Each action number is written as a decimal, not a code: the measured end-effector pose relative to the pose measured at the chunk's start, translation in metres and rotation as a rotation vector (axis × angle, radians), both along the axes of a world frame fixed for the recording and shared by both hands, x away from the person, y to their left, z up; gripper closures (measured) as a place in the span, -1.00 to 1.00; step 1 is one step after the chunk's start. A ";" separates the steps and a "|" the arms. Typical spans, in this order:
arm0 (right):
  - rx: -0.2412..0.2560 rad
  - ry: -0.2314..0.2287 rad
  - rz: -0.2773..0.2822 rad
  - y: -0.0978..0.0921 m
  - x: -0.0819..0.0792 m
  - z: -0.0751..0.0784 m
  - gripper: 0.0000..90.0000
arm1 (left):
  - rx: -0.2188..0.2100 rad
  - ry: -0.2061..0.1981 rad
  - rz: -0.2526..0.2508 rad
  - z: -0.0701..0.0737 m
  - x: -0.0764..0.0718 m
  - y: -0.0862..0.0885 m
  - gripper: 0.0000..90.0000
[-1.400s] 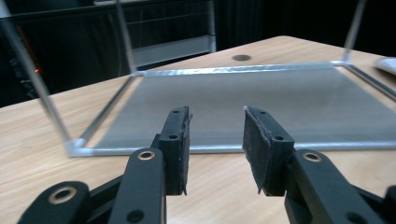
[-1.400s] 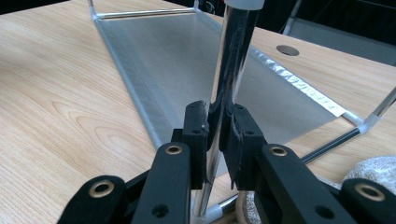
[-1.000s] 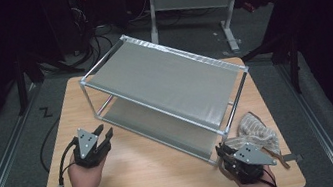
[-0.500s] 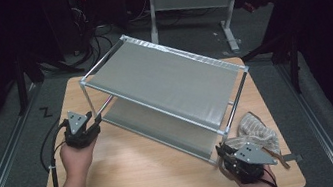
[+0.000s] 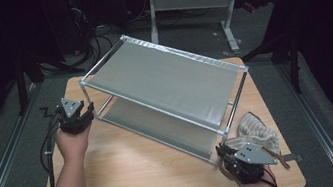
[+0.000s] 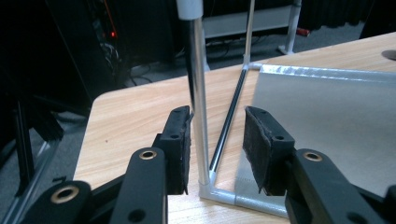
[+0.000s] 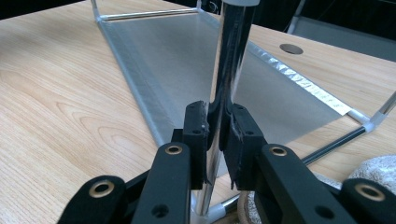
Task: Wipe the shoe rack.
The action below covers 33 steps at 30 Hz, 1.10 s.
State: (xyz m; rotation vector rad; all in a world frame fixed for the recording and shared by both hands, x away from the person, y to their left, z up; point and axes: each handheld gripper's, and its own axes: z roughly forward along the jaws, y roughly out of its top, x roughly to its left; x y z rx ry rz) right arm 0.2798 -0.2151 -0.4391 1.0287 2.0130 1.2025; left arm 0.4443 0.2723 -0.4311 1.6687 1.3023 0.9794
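We have a two-tier rack point(image 5: 167, 80) standing slantwise across the bench point(image 5: 132, 180), and its size is the first risk: with hold on only one corner, any lift or pull would likely swing the whole frame around that corner and scrape or tip it. The right gripper point(image 7: 218, 135) is closed on the near right post point(image 7: 229, 74), its pads pressed to the chrome tube low down, just above the corner joint. The left gripper point(image 6: 217, 149) is spread wide around the near left post point(image 6: 198, 93), which stands between the jaws close to one pad and well clear of the other, so nothing is held there yet. If we close from this offset, we judge the far pad would push the post sideways before both pads bite, nudging the rack and straining the right grip. The tubes are smooth and shiny, so either gripper could slide up a post under load. A cloth point(image 5: 256, 130) lies on the bench just beside the right gripper, and could snag under the corner if we drag the rack that way.
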 end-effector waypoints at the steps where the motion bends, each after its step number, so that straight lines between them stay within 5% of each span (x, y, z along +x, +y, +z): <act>1: 0.002 0.000 0.003 0.000 0.000 0.000 0.75 | -0.004 0.004 0.003 0.000 0.003 0.001 0.37; 6: 0.000 -0.002 0.009 0.000 0.001 0.000 0.75 | -0.078 -0.015 0.028 0.002 0.010 0.004 0.38; 13: 0.004 0.001 0.008 -0.001 0.002 0.000 0.76 | -0.058 0.014 0.044 0.001 0.021 0.001 0.44; 20: 0.013 0.007 0.015 -0.002 0.002 -0.001 0.77 | -0.082 0.005 0.062 0.001 0.024 0.001 0.78; 33: 0.025 0.012 0.010 -0.003 0.002 -0.001 0.78 | -0.046 -0.003 0.082 0.001 0.004 0.003 0.80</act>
